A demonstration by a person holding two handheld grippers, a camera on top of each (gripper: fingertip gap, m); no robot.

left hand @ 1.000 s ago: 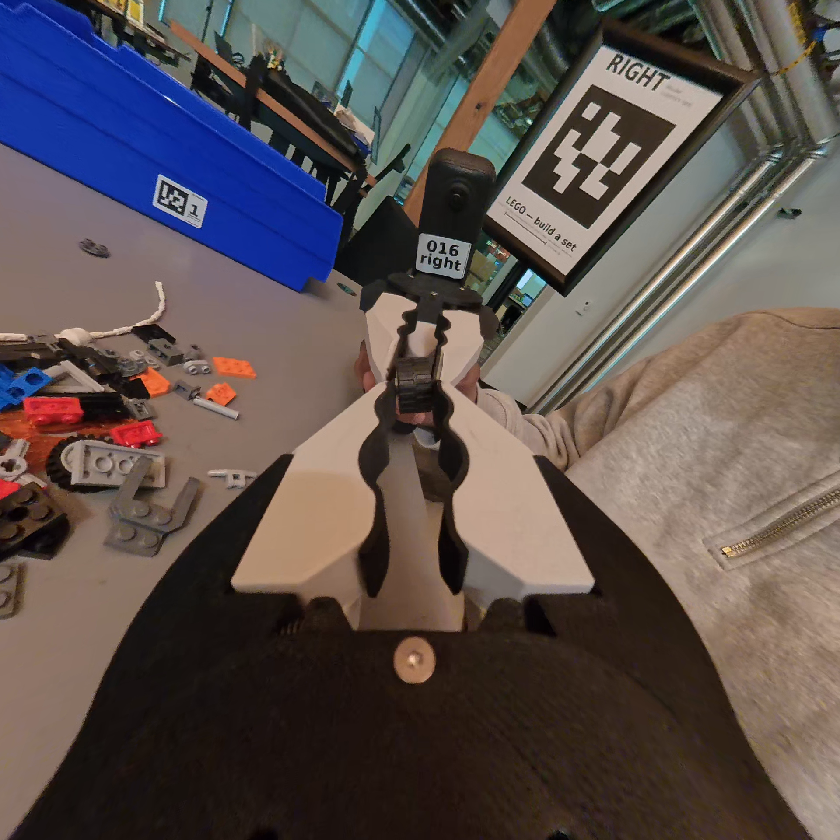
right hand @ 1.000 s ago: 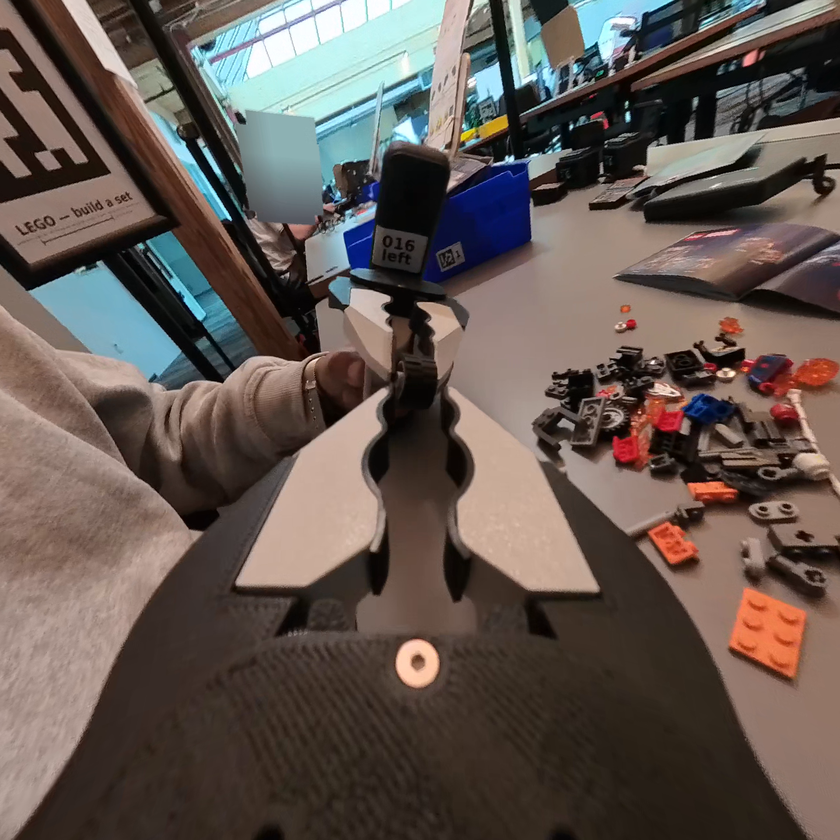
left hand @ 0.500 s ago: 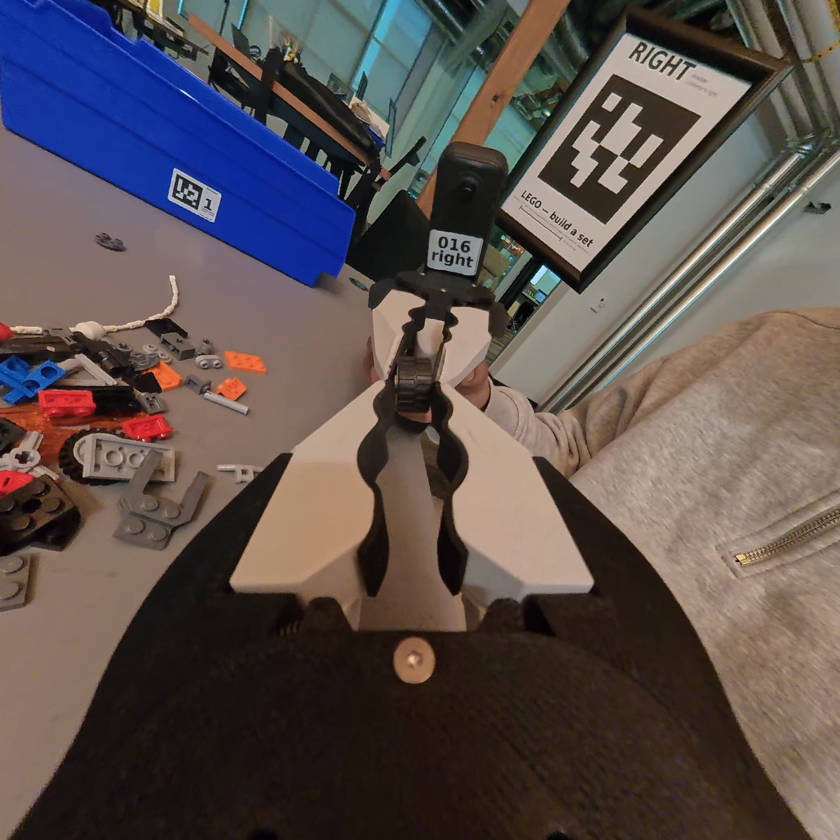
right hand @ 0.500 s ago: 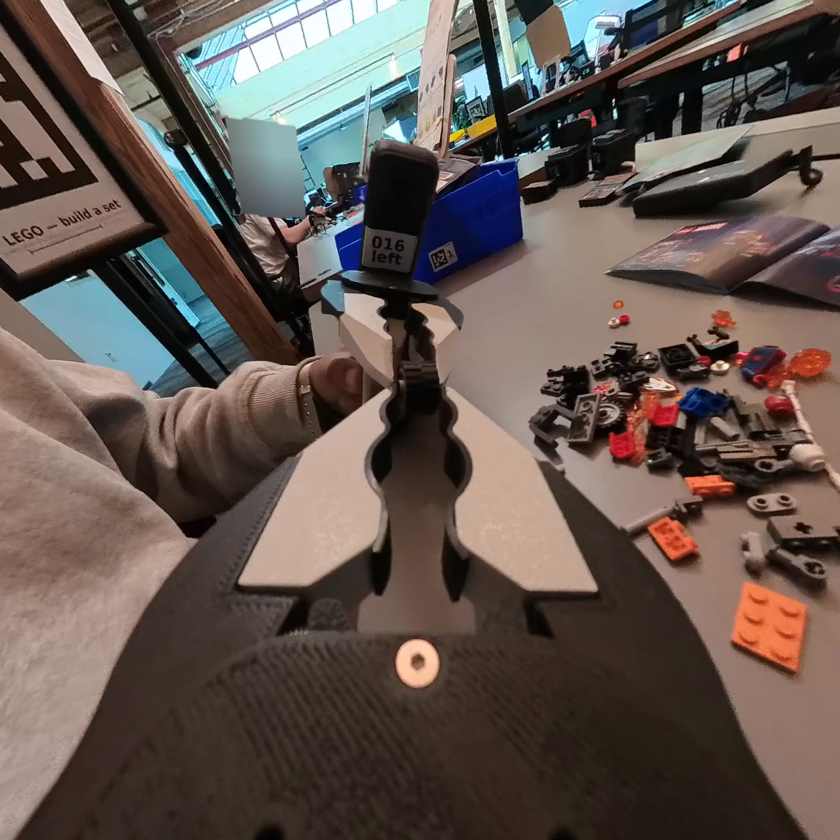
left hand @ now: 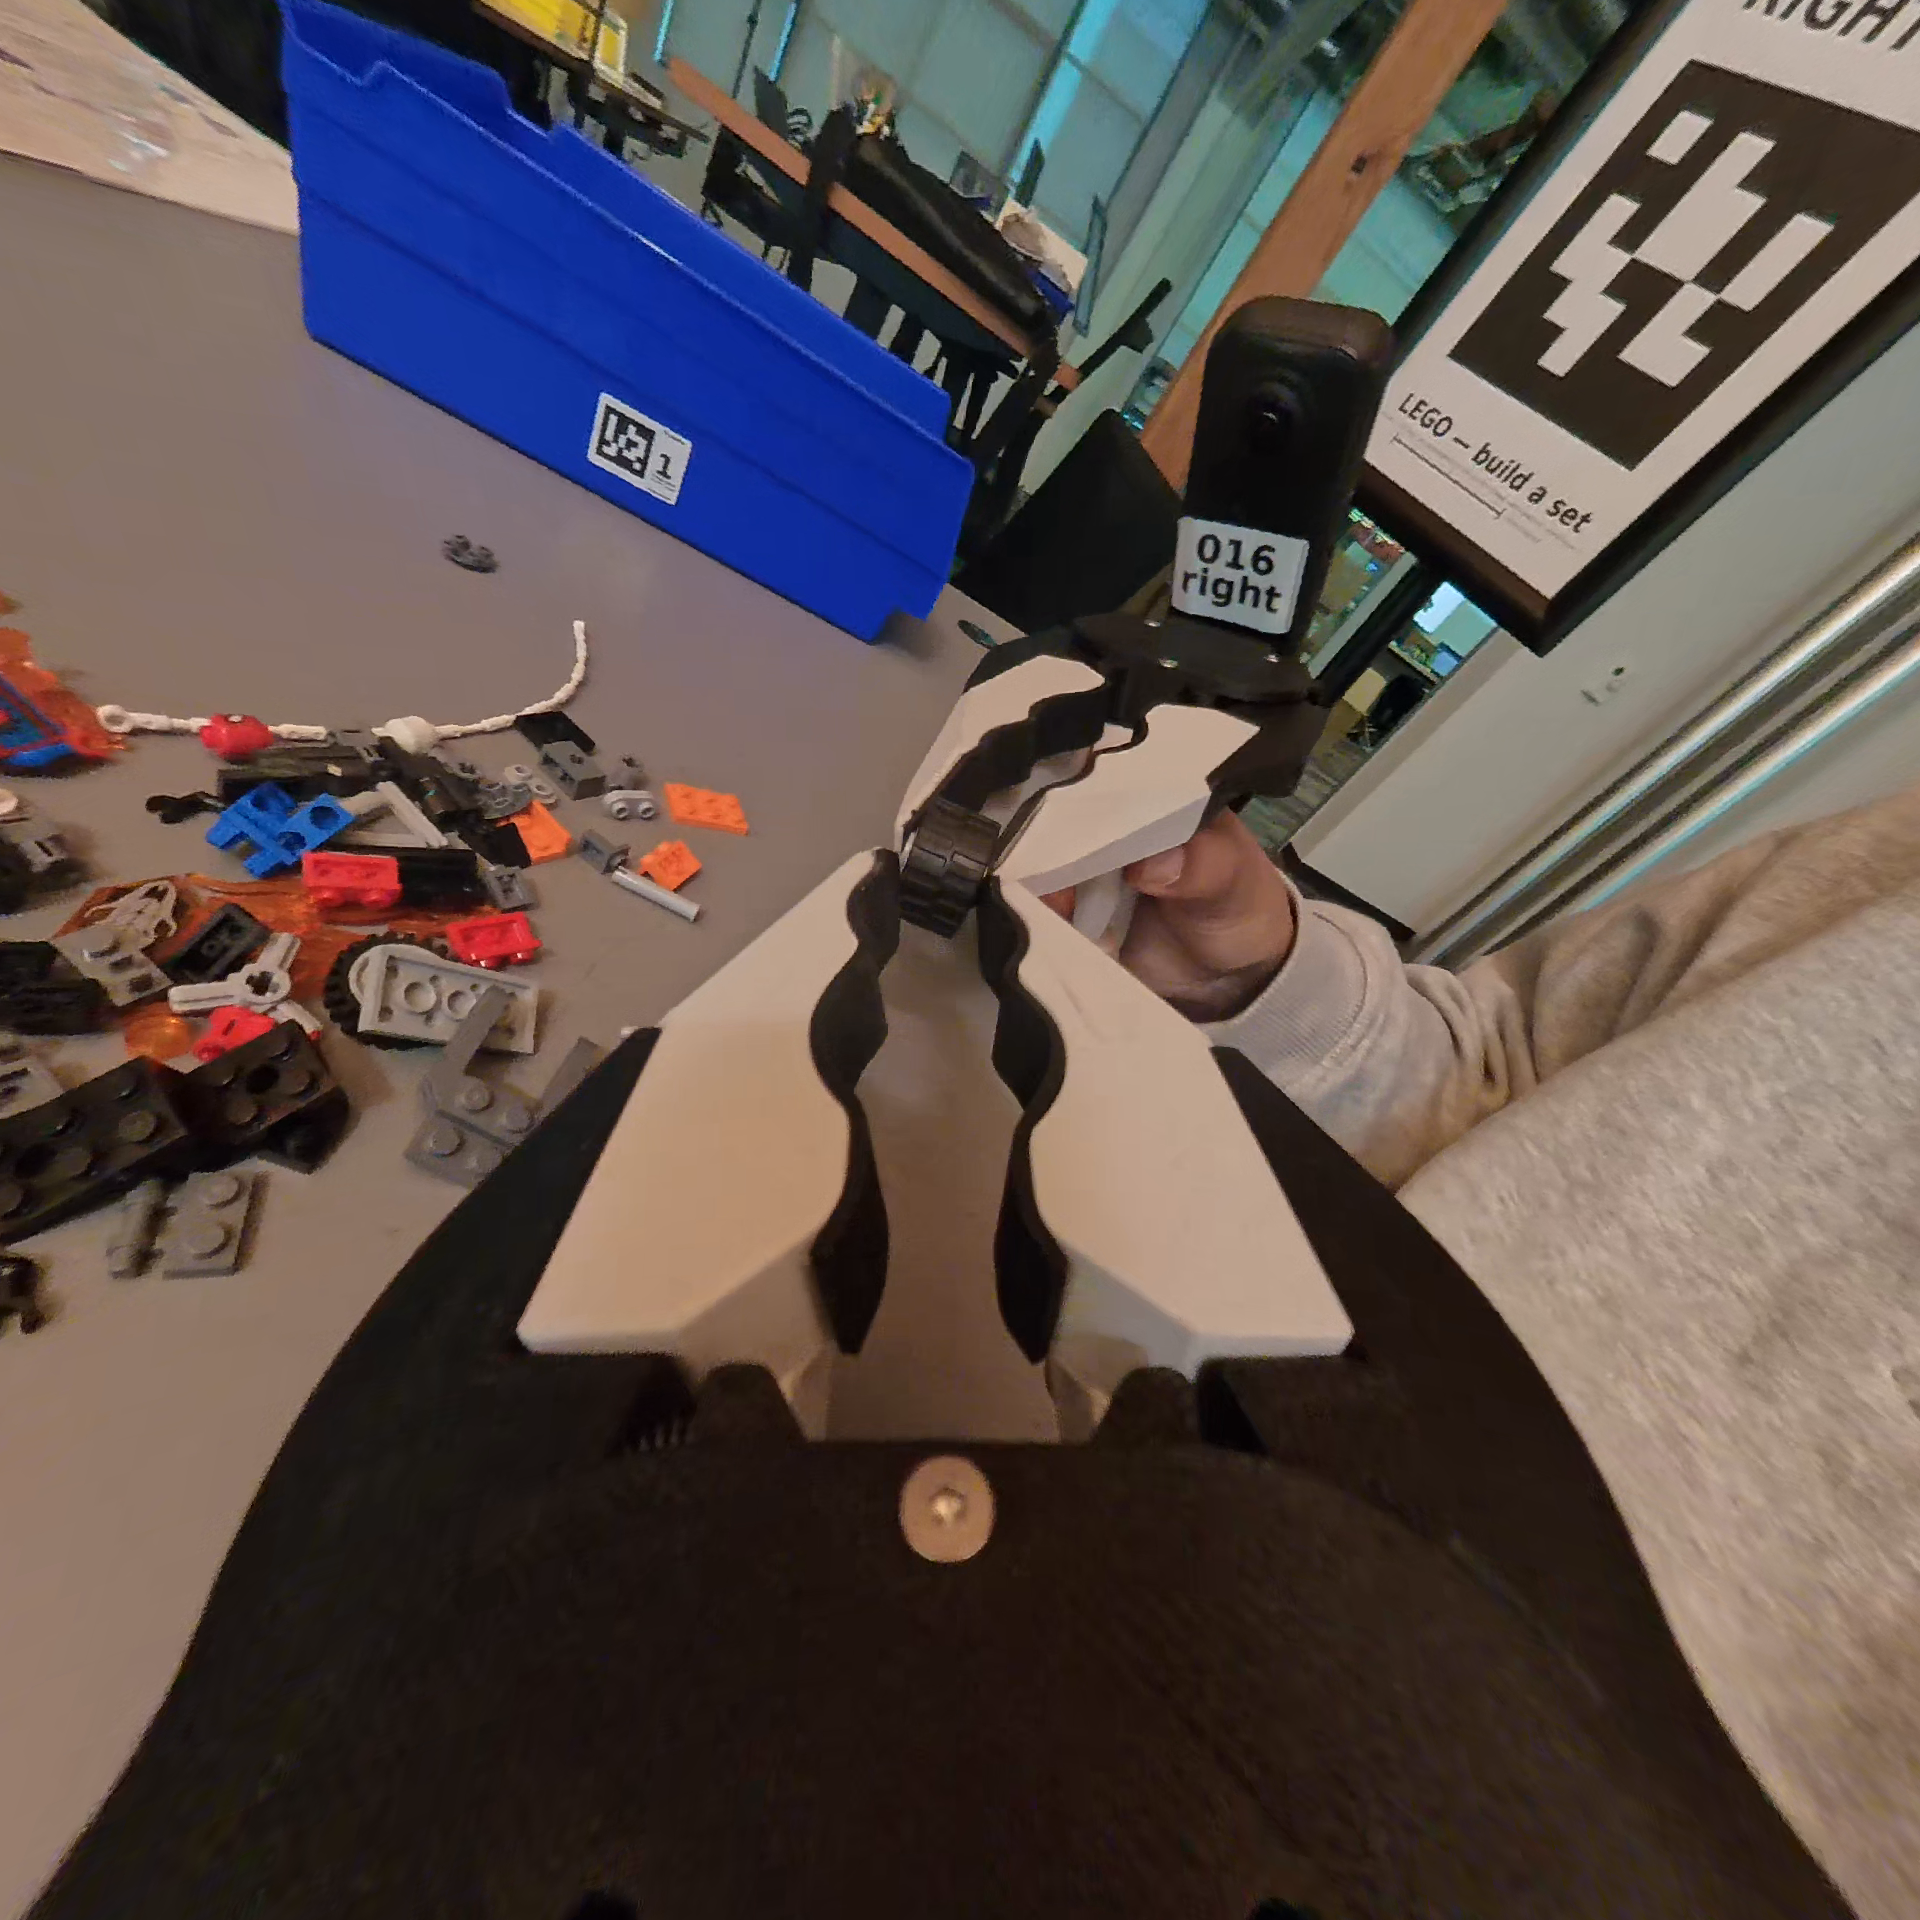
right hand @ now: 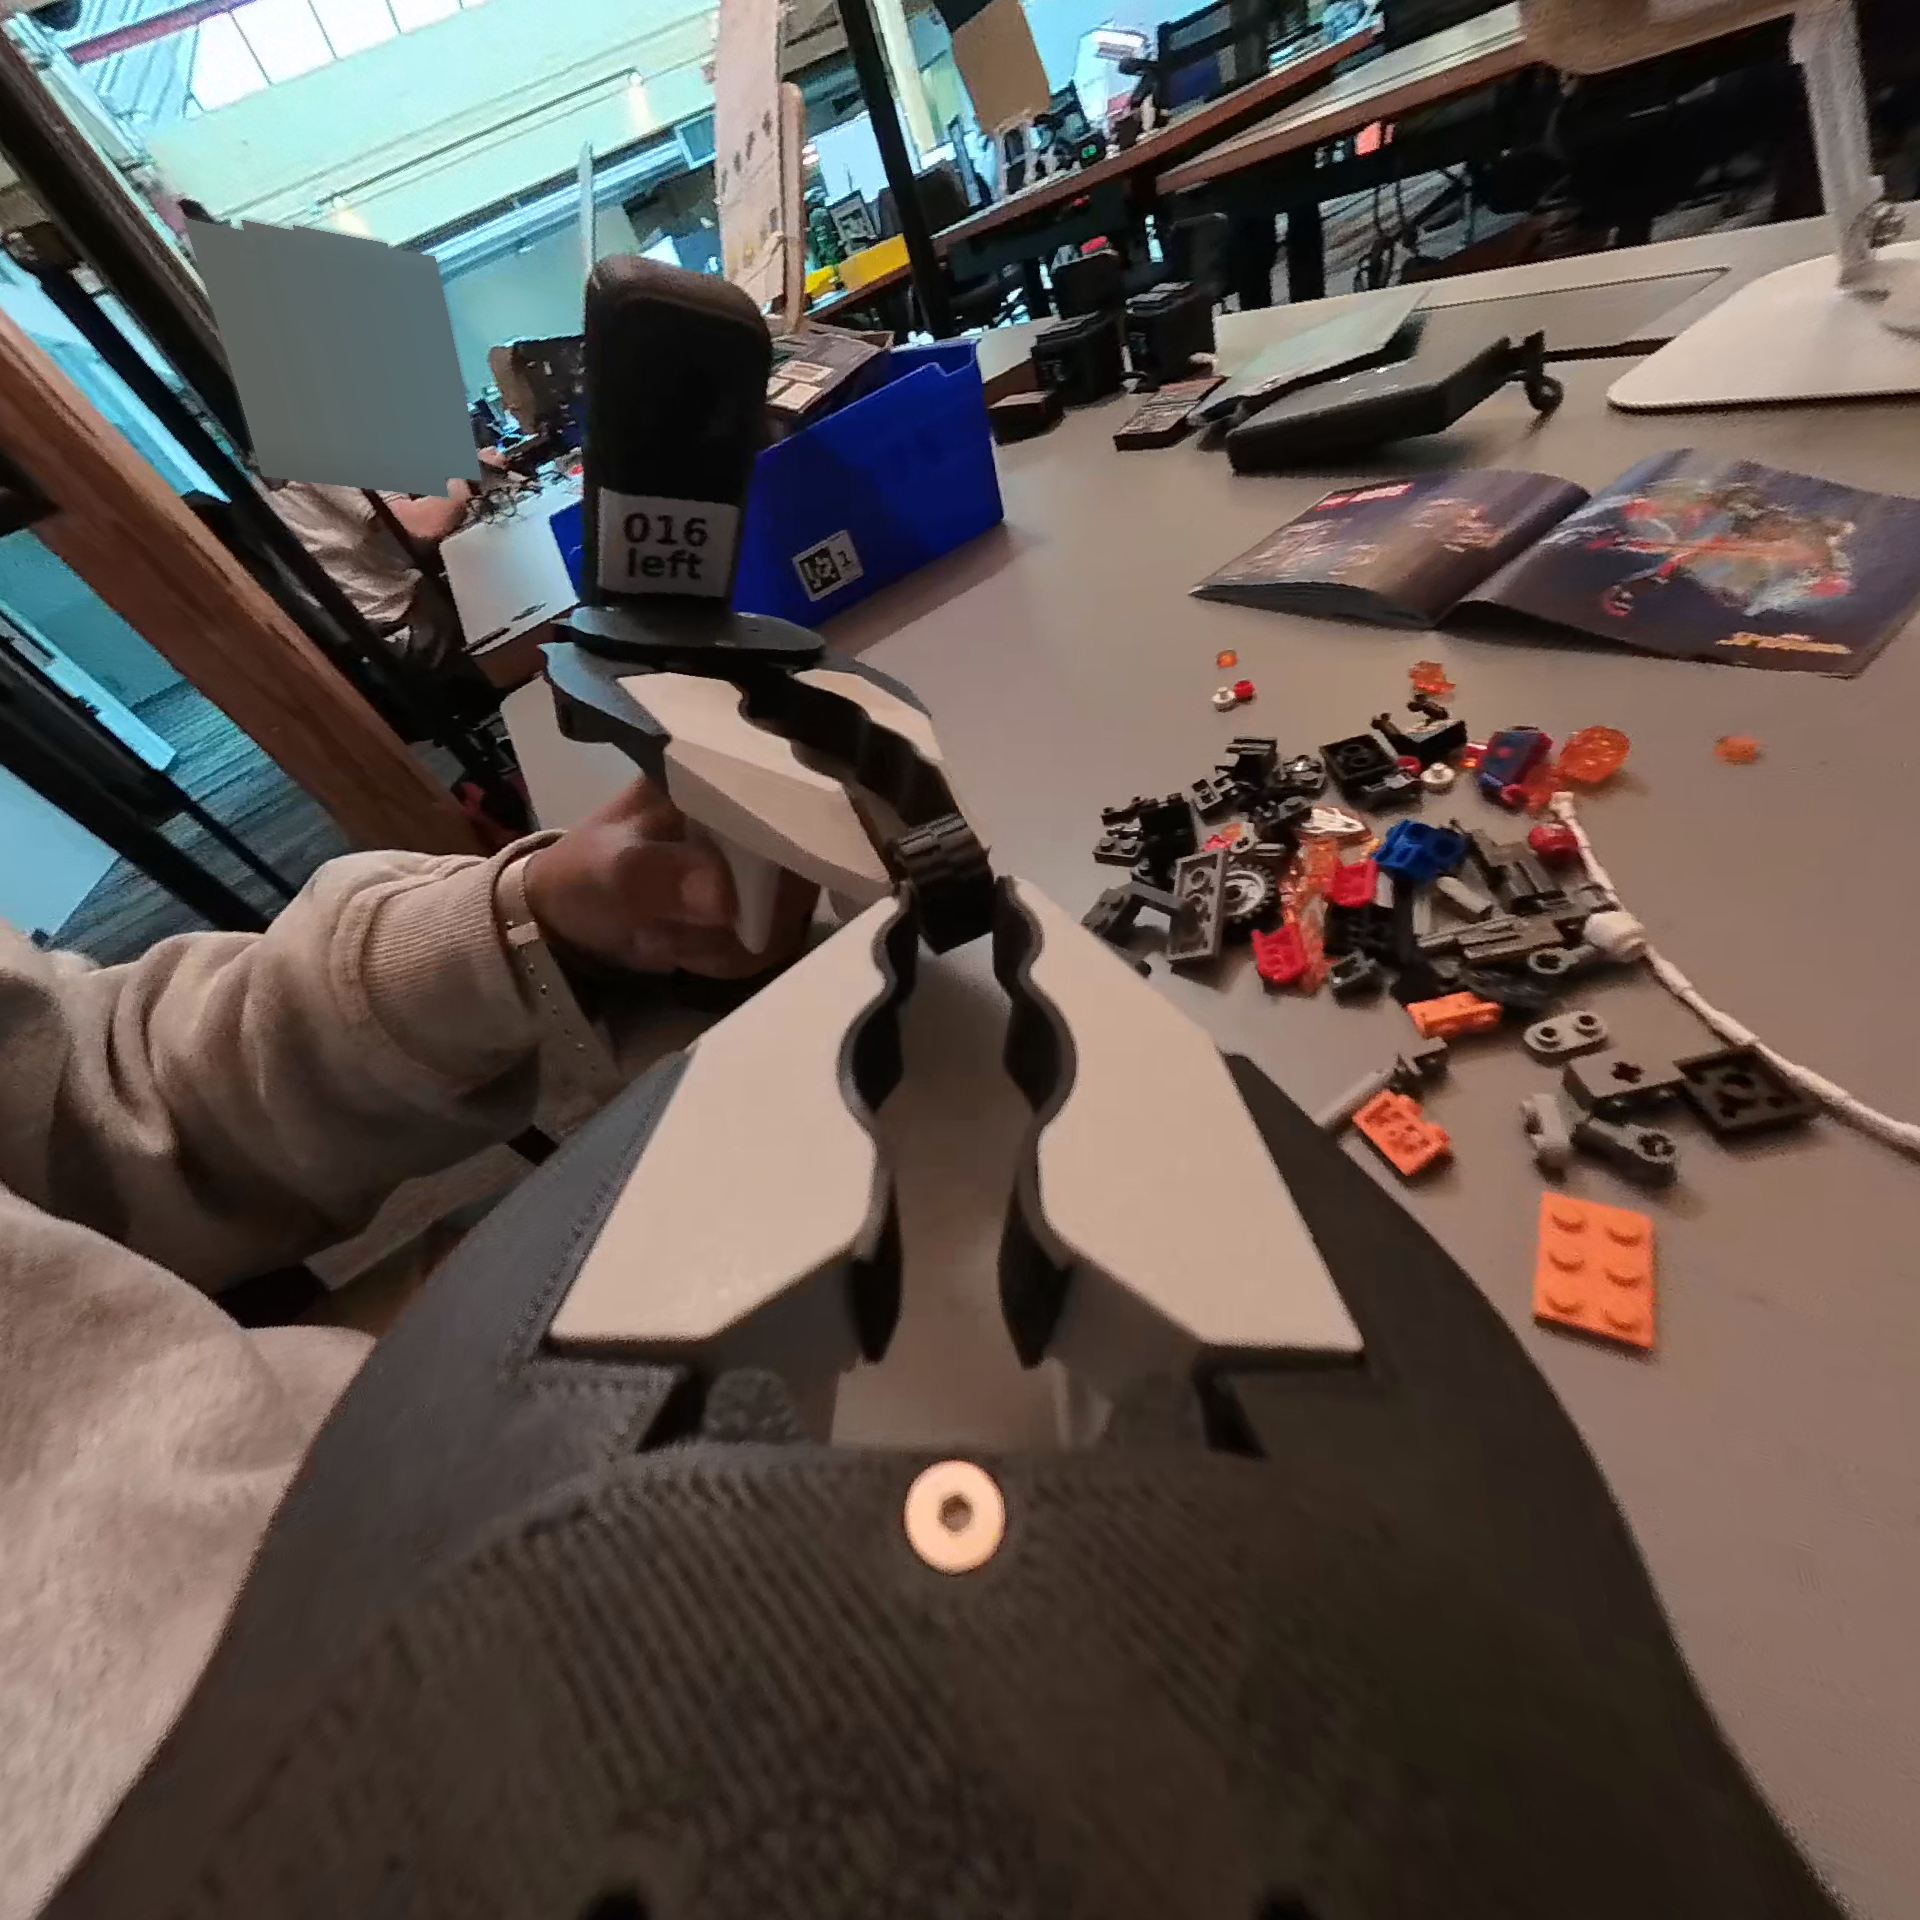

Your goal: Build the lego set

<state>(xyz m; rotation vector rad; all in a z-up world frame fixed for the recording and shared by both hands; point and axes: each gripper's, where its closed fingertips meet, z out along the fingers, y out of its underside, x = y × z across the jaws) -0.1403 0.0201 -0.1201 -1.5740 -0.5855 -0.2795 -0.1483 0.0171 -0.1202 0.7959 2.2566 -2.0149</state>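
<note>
I have my left gripper [left hand: 940,883] and right gripper [right hand: 951,899] both nipped tip-to-tip on one small ribbed black rubber tyre [left hand: 943,871], above the grey table [left hand: 260,540], loose plastic bricks [left hand: 343,883] scattered far left.

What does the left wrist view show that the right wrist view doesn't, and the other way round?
Only the left wrist view shows the framed black-and-white marker sign and the right gripper from the front.

Only the right wrist view shows the open booklet, a monitor stand and the left gripper from the front.

Both show the small black tyre that the two grippers pinch together tip to tip, the blue bin, and the brick pile on the grey table.
</note>
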